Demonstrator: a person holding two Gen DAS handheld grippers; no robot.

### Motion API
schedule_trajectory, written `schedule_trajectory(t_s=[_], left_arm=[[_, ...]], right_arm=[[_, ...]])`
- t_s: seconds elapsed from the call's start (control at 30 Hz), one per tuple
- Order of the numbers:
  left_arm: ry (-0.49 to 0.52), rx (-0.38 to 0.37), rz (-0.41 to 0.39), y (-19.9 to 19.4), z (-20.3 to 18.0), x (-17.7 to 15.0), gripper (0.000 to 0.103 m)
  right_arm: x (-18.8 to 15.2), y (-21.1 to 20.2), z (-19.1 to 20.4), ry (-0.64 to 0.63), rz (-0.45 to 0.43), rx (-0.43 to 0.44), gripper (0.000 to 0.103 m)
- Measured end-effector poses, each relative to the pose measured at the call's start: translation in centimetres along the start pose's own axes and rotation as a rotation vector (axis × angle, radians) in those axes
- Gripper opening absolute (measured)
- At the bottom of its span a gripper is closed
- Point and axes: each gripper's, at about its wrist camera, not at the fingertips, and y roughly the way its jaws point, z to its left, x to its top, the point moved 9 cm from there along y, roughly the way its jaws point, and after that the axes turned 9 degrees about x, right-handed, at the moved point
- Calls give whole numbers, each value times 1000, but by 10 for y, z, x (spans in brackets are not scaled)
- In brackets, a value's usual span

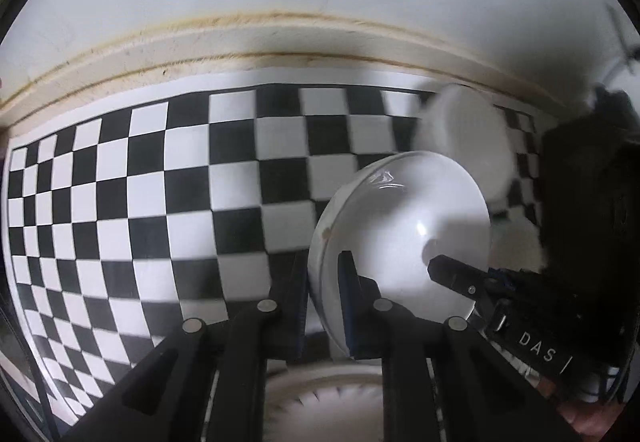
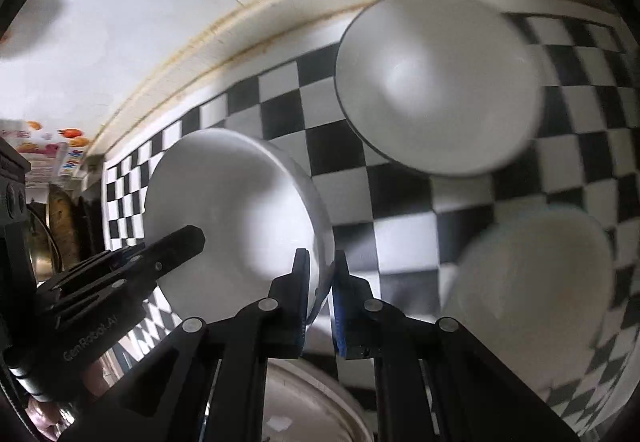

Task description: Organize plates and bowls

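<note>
Black gripper (image 1: 323,282), blue pads (image 2: 339,306)

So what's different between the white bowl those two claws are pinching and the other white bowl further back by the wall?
The near bowl is clamped at its rim, on opposite sides, by the left gripper and the right gripper; nothing touches the far bowl. The near bowl is close under the cameras, while the far bowl rests on the checkered mat beside the wall ledge. Both are plain white, round and empty.
</note>
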Motion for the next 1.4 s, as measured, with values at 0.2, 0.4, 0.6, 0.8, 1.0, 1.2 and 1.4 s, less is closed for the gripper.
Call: schedule_trajectory(t_s=[0.2, 0.4, 0.6, 0.8, 1.0, 1.2, 1.4], left_arm=[[98, -13, -57, -53, -47, -48, 12], [179, -80, -24, -56, -111, -115, 12], [221, -80, 77, -9, -151, -158, 12], [250, -18, 135, 36, -169, -178, 12], [243, 7, 176, 58, -172, -189, 12], [241, 17, 180, 63, -172, -200, 12], [242, 21, 191, 63, -173, -203, 13]], right_arm=[[-67, -73, -17, -26, -57, -20, 12], [-141, -127, -81, 40, -80, -49, 12], [-187, -118, -145, 113, -49, -71, 12], [-202, -94, -192, 145, -1, -95, 12], [-205, -91, -204, 111, 24, -117, 12], [-201, -87, -202, 76, 29, -157, 12], [-201, -79, -200, 61, 59, -181, 12]])
